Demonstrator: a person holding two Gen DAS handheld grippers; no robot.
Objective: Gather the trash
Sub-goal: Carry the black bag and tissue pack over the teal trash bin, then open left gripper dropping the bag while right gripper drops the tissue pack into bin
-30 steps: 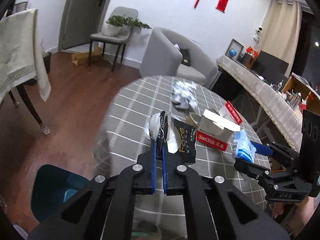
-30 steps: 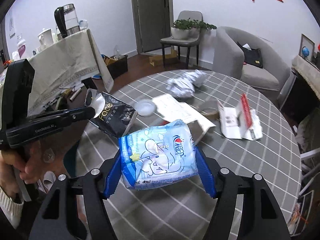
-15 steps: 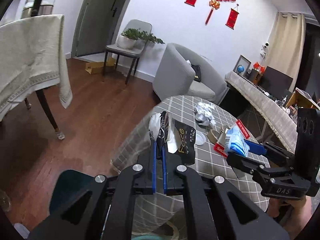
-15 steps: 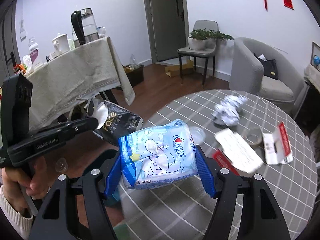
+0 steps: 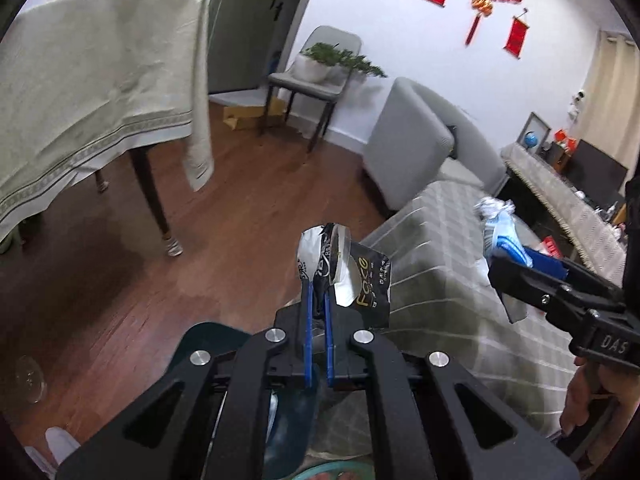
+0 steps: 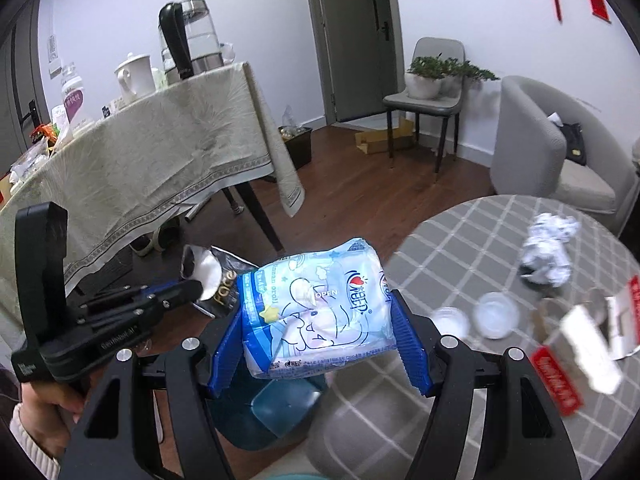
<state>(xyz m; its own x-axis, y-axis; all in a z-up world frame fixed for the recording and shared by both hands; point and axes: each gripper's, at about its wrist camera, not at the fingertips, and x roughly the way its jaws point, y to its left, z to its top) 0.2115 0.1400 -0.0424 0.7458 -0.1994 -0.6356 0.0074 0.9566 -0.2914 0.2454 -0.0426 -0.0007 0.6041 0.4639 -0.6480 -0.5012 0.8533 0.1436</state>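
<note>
**A:** What is the biggest thing here?

**B:** The round table with the gray checked cloth. Below its edge sits a dark bin.

**A:** And the tools?

**B:** The right gripper squeezes a blue wipes pack, up in the air over the bin. The left gripper pinches a black snack bag tight, above the floor, beside the table.

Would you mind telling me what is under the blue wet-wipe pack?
Below the wet-wipe pack, held by the right hand-held gripper, sits a dark teal bin. The pack covers most of it, hiding its contents.
</note>
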